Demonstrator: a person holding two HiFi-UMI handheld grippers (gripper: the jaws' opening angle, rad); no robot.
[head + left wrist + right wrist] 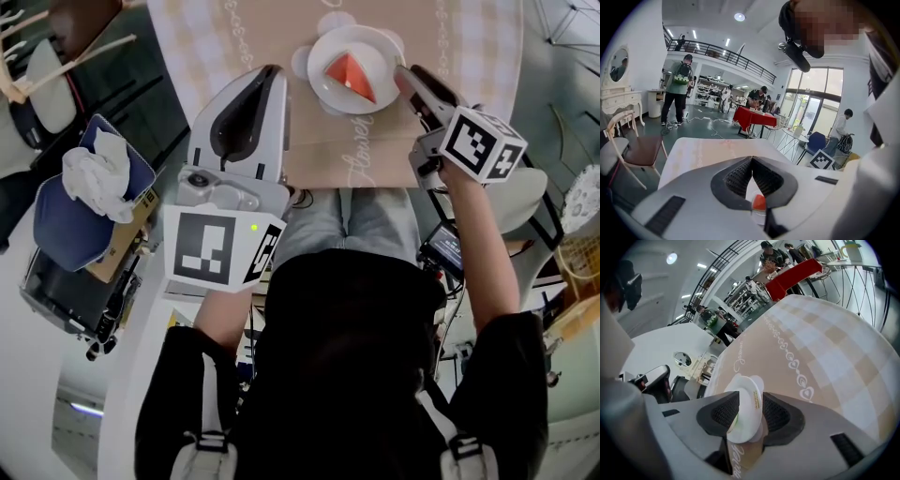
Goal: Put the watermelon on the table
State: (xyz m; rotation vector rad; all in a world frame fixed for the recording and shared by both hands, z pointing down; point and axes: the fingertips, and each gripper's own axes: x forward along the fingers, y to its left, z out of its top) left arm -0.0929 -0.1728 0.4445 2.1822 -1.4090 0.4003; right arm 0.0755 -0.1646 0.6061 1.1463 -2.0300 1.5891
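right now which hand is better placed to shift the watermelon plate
Right: the right gripper has its open jaws astride the plate rim; the left gripper is shut, apart from it.

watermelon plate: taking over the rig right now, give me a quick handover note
Right hand-held gripper: open, jaws on either side of the plate's right rim, not clamping it.
Left hand-held gripper: shut, empty, at the table's near edge, left of the plate.
Things: the watermelon slice lies on the white plate, which rests on the table's cloth.
Done: the watermelon is on the table.
Left: probably just back the right one off the rim without nudging the plate.
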